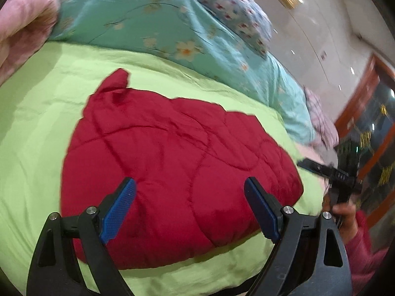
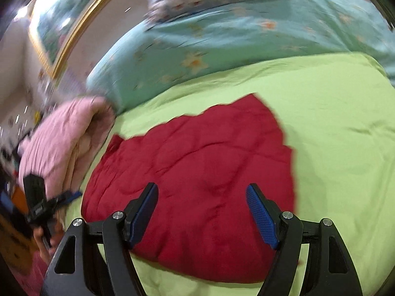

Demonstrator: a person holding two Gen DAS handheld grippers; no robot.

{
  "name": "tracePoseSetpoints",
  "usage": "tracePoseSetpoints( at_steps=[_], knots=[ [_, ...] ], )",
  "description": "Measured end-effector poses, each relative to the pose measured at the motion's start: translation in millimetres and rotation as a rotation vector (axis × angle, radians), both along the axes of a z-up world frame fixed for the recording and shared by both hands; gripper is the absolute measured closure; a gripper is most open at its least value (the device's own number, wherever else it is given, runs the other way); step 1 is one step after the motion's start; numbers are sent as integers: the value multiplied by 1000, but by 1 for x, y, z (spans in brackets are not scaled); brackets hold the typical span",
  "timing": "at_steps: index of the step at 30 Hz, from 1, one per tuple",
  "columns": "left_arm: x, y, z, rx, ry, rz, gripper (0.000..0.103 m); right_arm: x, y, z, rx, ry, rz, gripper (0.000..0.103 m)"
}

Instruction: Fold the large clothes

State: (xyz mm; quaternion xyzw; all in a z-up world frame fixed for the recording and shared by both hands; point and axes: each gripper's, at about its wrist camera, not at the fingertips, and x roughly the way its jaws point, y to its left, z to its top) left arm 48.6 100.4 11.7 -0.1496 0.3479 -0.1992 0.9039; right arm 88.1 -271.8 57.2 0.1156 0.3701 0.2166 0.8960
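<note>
Red quilted garment lying on the green bedsheet, seen from both wrist cameras; it forms a compact, roughly rectangular bundle, apparently folded at least once, with one small flap or corner standing up at its far edge in the left view. Left gripper poised above the near part of the garment, jaws wide apart and holding nothing; right gripper likewise above the near part from the opposite side, jaws wide and empty. Neither pair of blue pads appears to touch the cloth, though contact cannot be ruled out from these angles. Each gripper shows at the margin of the other's view, well apart from the garment's centre. Beyond the garment: a turquoise floral quilt with a patterned pillow on top, and a pink padded item heaped at the side of the bed.

Step in hand, as judged: a pause between folds, both tools free and positioned over the bundle. The next move probably calls for lowering the jaws onto one edge or two corners, closing through the thick padded layers, and carrying that edge across; the padding is likely to spring back, so a firm, deep bite is advisable.
</note>
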Motion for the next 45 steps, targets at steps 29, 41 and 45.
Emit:
tracePoseSetpoints(
  at_steps=[29, 41, 45],
  knots=[
    [154, -32, -44, 166, 258, 91, 30, 138, 76, -65, -337, 172, -114, 29],
    [218, 32, -80, 69, 392, 314, 37, 151, 20, -75, -185, 193, -249, 28],
    [215, 33, -85, 68, 383, 325, 37, 161, 10, -81, -144, 206, -285, 28]
  ],
)
